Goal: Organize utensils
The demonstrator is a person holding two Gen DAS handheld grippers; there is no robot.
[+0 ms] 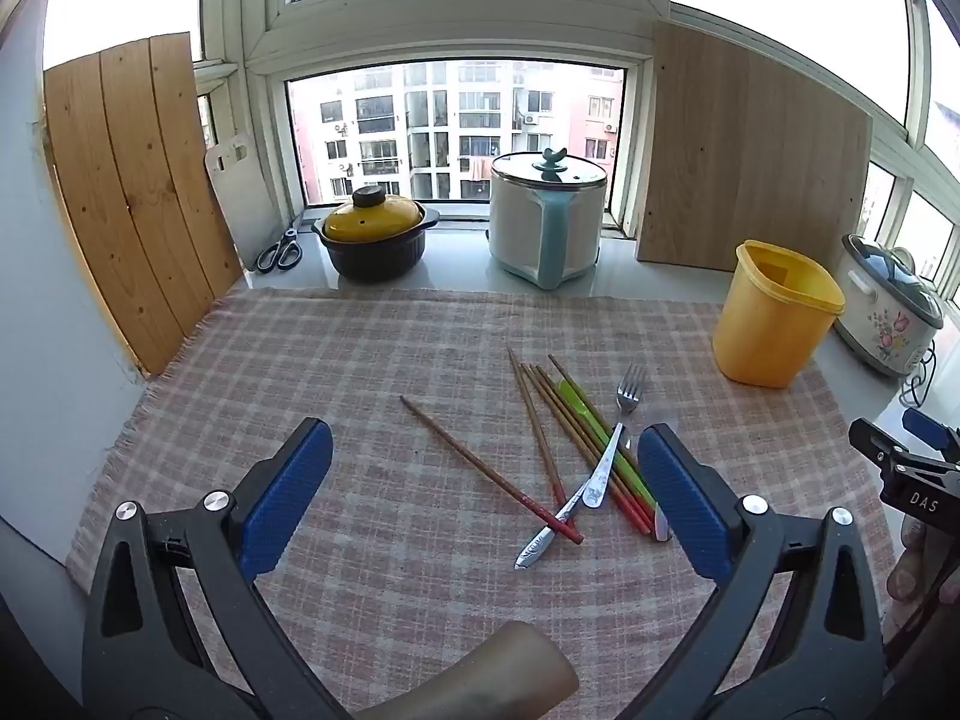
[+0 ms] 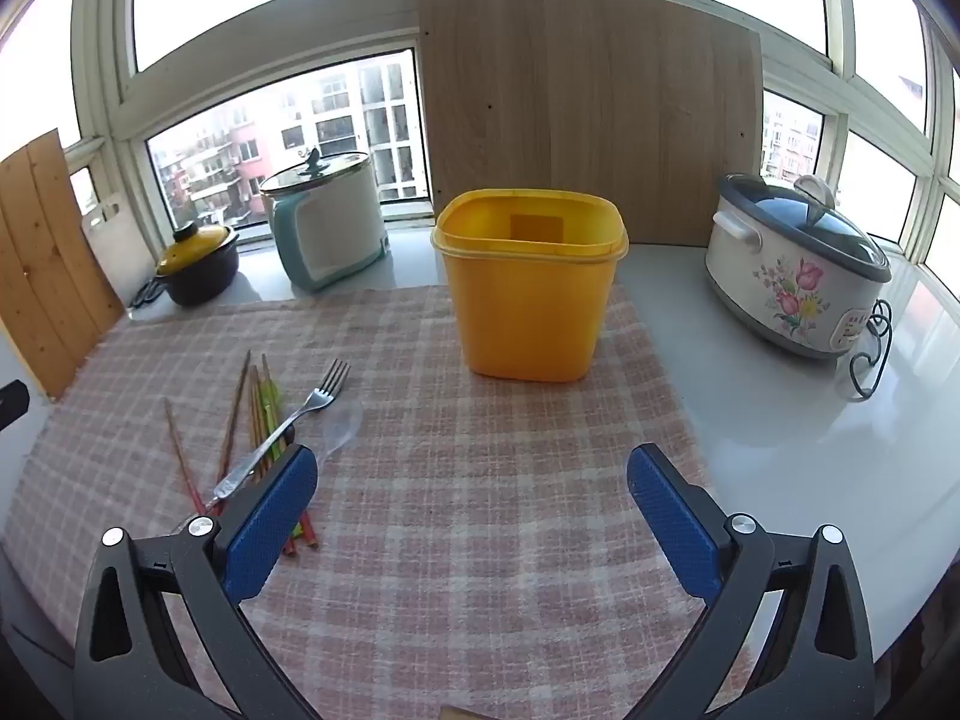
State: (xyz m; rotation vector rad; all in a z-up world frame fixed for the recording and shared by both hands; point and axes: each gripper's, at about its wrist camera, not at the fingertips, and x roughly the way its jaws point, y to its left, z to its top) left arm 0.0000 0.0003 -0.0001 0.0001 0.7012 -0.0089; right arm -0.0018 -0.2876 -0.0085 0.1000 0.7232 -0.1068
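Several wooden chopsticks (image 1: 543,444) lie in a loose pile on the checked cloth (image 1: 360,360), with green chopsticks (image 1: 591,429), a steel fork (image 1: 618,426) and a clear plastic spoon (image 2: 343,426). One chopstick (image 1: 480,468) lies apart to the left. An empty yellow container (image 2: 528,294) stands upright behind them; it also shows in the left wrist view (image 1: 771,312). My left gripper (image 1: 483,492) is open above the pile. My right gripper (image 2: 471,510) is open and empty, in front of the container, with the pile (image 2: 258,420) by its left finger.
On the sill stand a yellow-lidded pot (image 1: 375,234), a white and teal cooker (image 1: 546,216), scissors (image 1: 279,252), a white cutting board (image 1: 240,198) and a floral rice cooker (image 2: 798,264) with its cord. Wooden boards (image 2: 588,108) lean against the windows.
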